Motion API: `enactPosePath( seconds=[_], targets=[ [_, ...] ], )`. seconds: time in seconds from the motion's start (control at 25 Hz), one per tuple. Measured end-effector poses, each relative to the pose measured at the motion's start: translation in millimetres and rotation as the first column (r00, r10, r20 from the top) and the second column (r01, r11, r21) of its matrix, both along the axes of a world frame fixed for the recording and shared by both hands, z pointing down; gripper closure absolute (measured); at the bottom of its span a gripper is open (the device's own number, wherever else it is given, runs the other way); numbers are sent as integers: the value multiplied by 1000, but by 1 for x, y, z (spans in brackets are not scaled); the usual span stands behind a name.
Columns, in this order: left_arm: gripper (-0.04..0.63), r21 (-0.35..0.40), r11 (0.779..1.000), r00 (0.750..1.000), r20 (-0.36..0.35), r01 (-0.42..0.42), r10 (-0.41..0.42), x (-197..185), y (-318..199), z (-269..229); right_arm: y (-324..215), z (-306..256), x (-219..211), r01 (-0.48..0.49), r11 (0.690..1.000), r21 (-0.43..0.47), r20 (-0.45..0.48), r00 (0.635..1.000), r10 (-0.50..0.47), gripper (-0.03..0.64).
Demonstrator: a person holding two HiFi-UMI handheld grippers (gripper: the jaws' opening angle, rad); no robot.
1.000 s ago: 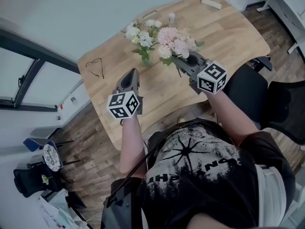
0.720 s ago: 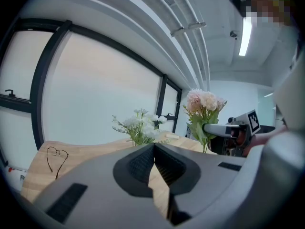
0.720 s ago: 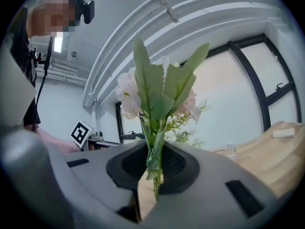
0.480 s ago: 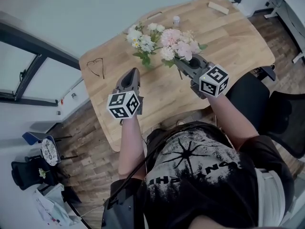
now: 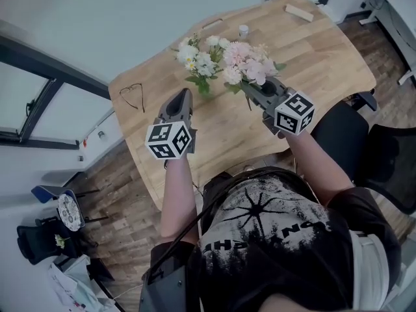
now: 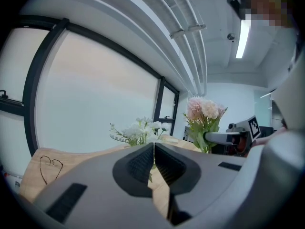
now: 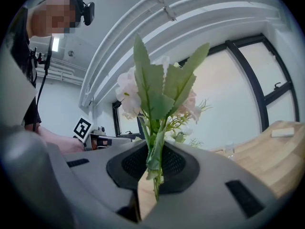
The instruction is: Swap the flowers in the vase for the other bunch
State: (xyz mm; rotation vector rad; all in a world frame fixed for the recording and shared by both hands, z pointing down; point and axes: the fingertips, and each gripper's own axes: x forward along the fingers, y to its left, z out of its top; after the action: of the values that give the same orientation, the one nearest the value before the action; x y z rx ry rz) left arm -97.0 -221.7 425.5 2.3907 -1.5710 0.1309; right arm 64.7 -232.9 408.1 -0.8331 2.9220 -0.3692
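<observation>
My right gripper (image 5: pixel 255 87) (image 7: pixel 155 162) is shut on the green stems of a pink bunch of flowers (image 5: pixel 246 62) (image 7: pixel 159 97) and holds it above the wooden table (image 5: pixel 312 51). A white bunch of flowers (image 5: pixel 200 58) (image 6: pixel 140 130) is on the table just to the pink bunch's left. I cannot tell whether it lies or stands. A small clear glass vase (image 5: pixel 244 30) (image 7: pixel 230 150) stands beyond both bunches. My left gripper (image 5: pixel 181 97) (image 6: pixel 153 148) hovers short of the white bunch, shut, with nothing between its jaws.
A small wooden block (image 5: pixel 299 13) (image 7: pixel 282 133) lies at the table's far right. A pair of thin-rimmed spectacles (image 5: pixel 132 93) (image 6: pixel 49 166) lies near the left edge. A black chair (image 5: pixel 383 155) stands to my right, and a glass wall runs behind the table.
Both grippers have drifted a little across the table, the right one carrying the pink bunch with it. Neither gripper's jaws have changed.
</observation>
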Motion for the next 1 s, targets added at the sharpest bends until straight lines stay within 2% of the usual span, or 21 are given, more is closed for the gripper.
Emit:
enactPosePath(
  seconds=[0.52, 0.68, 1.0],
  targets=[
    [571, 17, 998, 997, 37, -66, 66, -2, -33, -7, -12, 4, 6, -82, 996, -22, -8, 997, 82, 572],
    [473, 19, 997, 997, 31, -77, 77, 0, -43, -7, -13, 8, 9, -93, 995, -31, -21, 995, 93, 572],
    [369, 22, 994, 992, 70, -111, 109, 12, -61, -9, -13, 11, 19, -123, 991, -49, -39, 992, 121, 572]
  ],
)
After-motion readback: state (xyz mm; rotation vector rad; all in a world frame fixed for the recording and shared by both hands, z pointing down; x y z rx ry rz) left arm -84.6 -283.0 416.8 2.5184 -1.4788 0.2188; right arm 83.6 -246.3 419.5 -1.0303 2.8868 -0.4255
